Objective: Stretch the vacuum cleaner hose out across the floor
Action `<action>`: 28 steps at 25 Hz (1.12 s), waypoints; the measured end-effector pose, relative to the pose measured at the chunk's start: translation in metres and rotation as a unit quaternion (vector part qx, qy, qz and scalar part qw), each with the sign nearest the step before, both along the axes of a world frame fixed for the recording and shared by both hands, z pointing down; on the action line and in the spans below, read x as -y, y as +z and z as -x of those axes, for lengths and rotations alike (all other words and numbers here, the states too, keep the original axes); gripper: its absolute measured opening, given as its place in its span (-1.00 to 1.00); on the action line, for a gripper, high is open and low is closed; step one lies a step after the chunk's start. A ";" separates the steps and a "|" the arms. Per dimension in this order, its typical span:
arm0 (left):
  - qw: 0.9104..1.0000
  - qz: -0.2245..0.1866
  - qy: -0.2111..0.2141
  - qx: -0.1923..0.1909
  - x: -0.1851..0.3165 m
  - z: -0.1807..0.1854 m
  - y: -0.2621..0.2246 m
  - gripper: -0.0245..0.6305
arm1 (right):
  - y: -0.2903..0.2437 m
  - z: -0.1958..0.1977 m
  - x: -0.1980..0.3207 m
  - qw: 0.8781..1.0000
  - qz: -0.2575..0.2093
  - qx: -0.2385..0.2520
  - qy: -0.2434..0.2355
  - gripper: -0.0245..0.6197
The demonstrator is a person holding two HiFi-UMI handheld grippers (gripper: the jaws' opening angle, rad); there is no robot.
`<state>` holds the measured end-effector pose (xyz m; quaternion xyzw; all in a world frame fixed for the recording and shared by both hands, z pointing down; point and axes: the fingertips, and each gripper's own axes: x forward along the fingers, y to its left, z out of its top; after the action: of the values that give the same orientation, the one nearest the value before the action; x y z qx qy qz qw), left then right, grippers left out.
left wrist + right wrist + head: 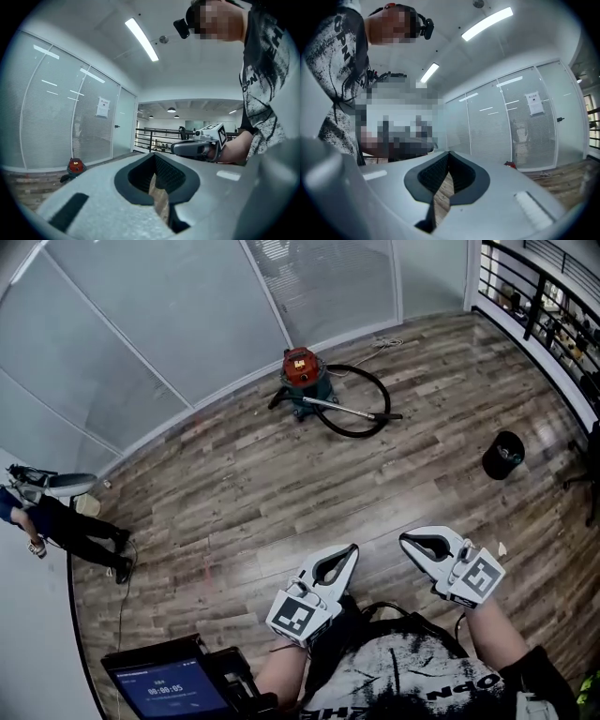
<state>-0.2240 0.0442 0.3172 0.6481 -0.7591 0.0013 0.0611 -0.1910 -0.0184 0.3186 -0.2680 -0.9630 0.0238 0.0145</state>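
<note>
The vacuum cleaner sits well ahead of both my tools, far across the wooden floor and close to the glass wall. Its black hose lies curled in a loop on the floor just to the right of the red body, with the metal wand lying across that loop. Nothing of it is near either tool. My left tool is held level with its jaws closed pad against pad, gripping nothing; past them I see only floorboards, and the vacuum cleaner shows small and far off to its left. My right tool is just beside the left one, also level, jaws closed and empty, touching nothing. A black bin stands off to the right of the right tool, well apart from the hose.
</note>
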 end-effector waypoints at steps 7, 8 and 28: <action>0.999 -0.012 0.031 -0.017 0.004 0.072 0.013 -0.92 | 0.011 0.064 0.004 0.999 -0.010 -0.025 0.035 -0.90; 0.999 -0.016 0.040 -0.018 0.005 0.090 0.010 -0.92 | 0.006 0.083 0.002 0.999 -0.010 -0.025 0.040 -0.90; 0.996 -0.051 0.068 0.009 -0.022 0.249 -0.008 -0.92 | -0.016 0.244 -0.034 0.998 -0.017 0.004 0.064 -0.90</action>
<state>-0.4732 0.0660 0.3089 0.7003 -0.7130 -0.0275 0.0207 -0.4348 0.0154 0.3029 -0.2060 -0.9784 0.0074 0.0132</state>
